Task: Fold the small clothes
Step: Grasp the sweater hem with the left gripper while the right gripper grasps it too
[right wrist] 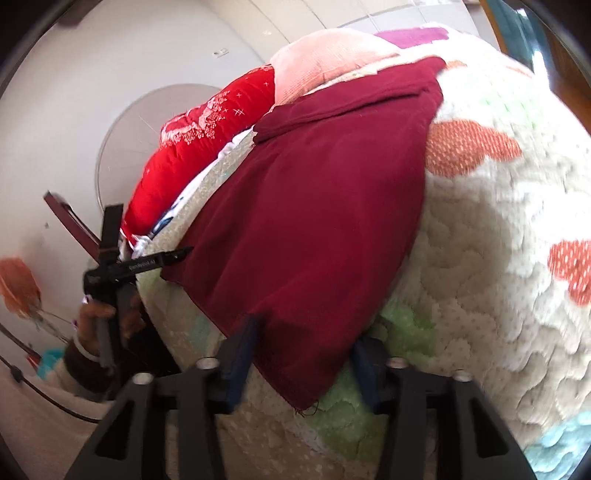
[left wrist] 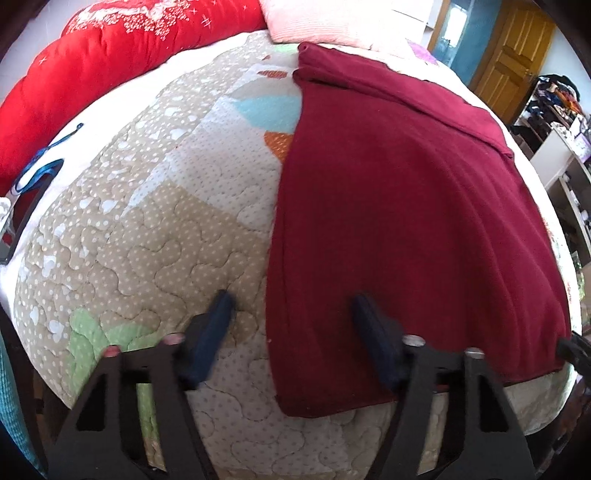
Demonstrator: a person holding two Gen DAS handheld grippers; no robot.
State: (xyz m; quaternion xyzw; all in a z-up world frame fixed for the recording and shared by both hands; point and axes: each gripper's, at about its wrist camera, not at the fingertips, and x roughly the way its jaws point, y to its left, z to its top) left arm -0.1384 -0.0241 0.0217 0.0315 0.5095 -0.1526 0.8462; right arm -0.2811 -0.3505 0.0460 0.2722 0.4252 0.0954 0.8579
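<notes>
A dark red garment [left wrist: 399, 206] lies spread flat on the quilted bed [left wrist: 147, 236], its folded top edge far from me. My left gripper [left wrist: 291, 306] is open over the garment's near left corner, one finger [left wrist: 210, 332] on the quilt and the other over the cloth. In the right wrist view the same garment [right wrist: 314, 206] fills the middle. My right gripper [right wrist: 306, 339] is open, its jaws straddling the garment's near right corner. The left gripper [right wrist: 177, 254] also shows there at the garment's other corner, held by a hand.
A red duvet [left wrist: 74, 74] and a pink pillow [left wrist: 325, 18] lie at the far end of the bed. A blue strap [left wrist: 37, 173] and a dark flat object lie at the left edge. A door [left wrist: 513, 59] and cluttered shelves [left wrist: 557, 122] stand to the right.
</notes>
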